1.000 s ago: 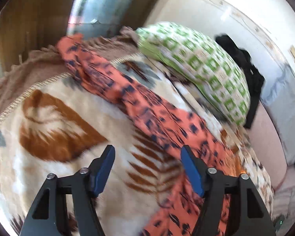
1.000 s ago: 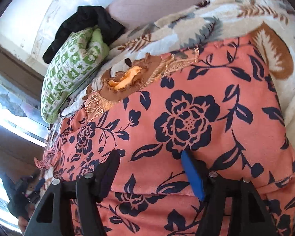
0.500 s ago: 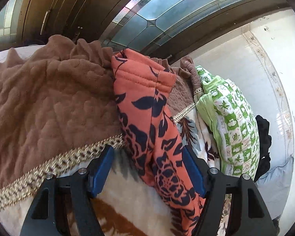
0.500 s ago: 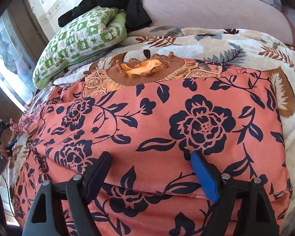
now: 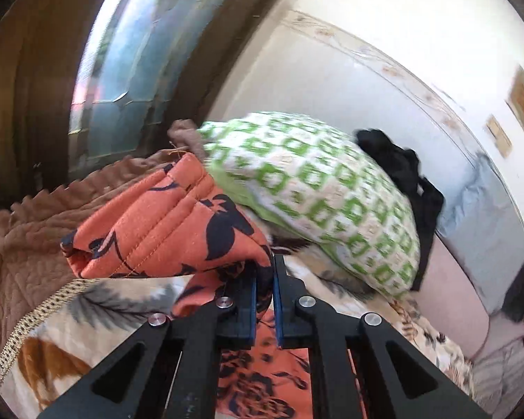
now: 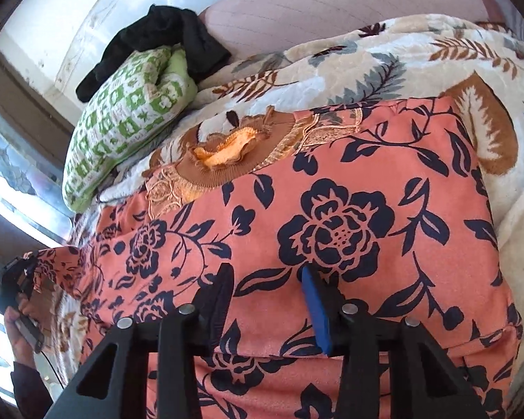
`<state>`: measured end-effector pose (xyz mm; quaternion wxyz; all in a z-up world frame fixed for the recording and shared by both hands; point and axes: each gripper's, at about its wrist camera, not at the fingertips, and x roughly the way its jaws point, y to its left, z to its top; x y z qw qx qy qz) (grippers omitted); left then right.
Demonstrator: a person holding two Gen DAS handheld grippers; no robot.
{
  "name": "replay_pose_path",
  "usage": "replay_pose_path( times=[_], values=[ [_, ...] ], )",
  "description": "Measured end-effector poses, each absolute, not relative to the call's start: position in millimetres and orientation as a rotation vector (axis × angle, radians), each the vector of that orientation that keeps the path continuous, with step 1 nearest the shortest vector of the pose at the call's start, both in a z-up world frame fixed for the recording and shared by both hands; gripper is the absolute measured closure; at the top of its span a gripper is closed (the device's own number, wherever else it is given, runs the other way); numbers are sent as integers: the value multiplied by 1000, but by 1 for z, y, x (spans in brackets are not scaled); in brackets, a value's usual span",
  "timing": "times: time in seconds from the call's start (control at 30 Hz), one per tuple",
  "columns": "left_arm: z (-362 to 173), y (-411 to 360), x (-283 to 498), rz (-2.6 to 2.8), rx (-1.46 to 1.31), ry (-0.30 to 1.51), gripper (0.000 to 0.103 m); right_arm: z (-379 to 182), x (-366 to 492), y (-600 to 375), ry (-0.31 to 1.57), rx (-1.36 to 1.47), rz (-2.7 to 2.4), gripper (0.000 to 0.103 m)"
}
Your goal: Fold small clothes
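Note:
An orange top with dark blue flowers (image 6: 332, 216) lies spread on the bed, its brown knit collar (image 6: 227, 153) toward the pillow. My left gripper (image 5: 263, 279) is shut on its sleeve (image 5: 164, 223) near the cuff and holds the cuff end lifted off the blanket. The left gripper also shows in the right wrist view (image 6: 14, 272), at the far left with the sleeve end. My right gripper (image 6: 265, 300) is open, its fingers pressed on the body of the top near the hem.
A cream blanket with leaf print (image 6: 384, 56) covers the bed. A green-and-white pillow (image 5: 314, 188) with black clothing (image 5: 401, 160) behind it lies at the wall. A brown quilted cover (image 5: 28, 230) lies by the window. The pink mattress (image 6: 332, 3) shows beyond the blanket.
My left gripper has closed on the sleeve near its cuff and lifted it, swinging toward the pillow. My right gripper's jaws have narrowed a little on the top's body.

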<state>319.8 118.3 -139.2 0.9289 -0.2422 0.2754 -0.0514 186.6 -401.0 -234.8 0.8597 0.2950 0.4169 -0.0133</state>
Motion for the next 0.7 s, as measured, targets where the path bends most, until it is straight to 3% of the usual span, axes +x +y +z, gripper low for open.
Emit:
replay_pose_path(
  times=[0.23,0.3,0.33,0.37,0.4,0.47,0.7],
  values=[
    [-92,-96,255,-658,-281,640,95,-213,173,-424,770,691,-79,60],
    [-91,-155,232,-863,-193,729,80,-207,168,-435,723,722,-97,57],
    [-90,-174,221,-923,-152,756,59,-205,165,-443,700,742,-100,53],
    [-88,-184,212,-941,-121,748,39,-203,161,-450,673,765,-101,39],
    [-85,-184,204,-931,-110,705,33,-201,156,-459,641,790,-105,31],
    [-78,-168,197,-899,-136,623,24,-197,146,-474,585,841,-121,31],
    [-112,-71,255,-541,-395,719,22,-202,143,-494,597,921,-121,30]
  ],
)
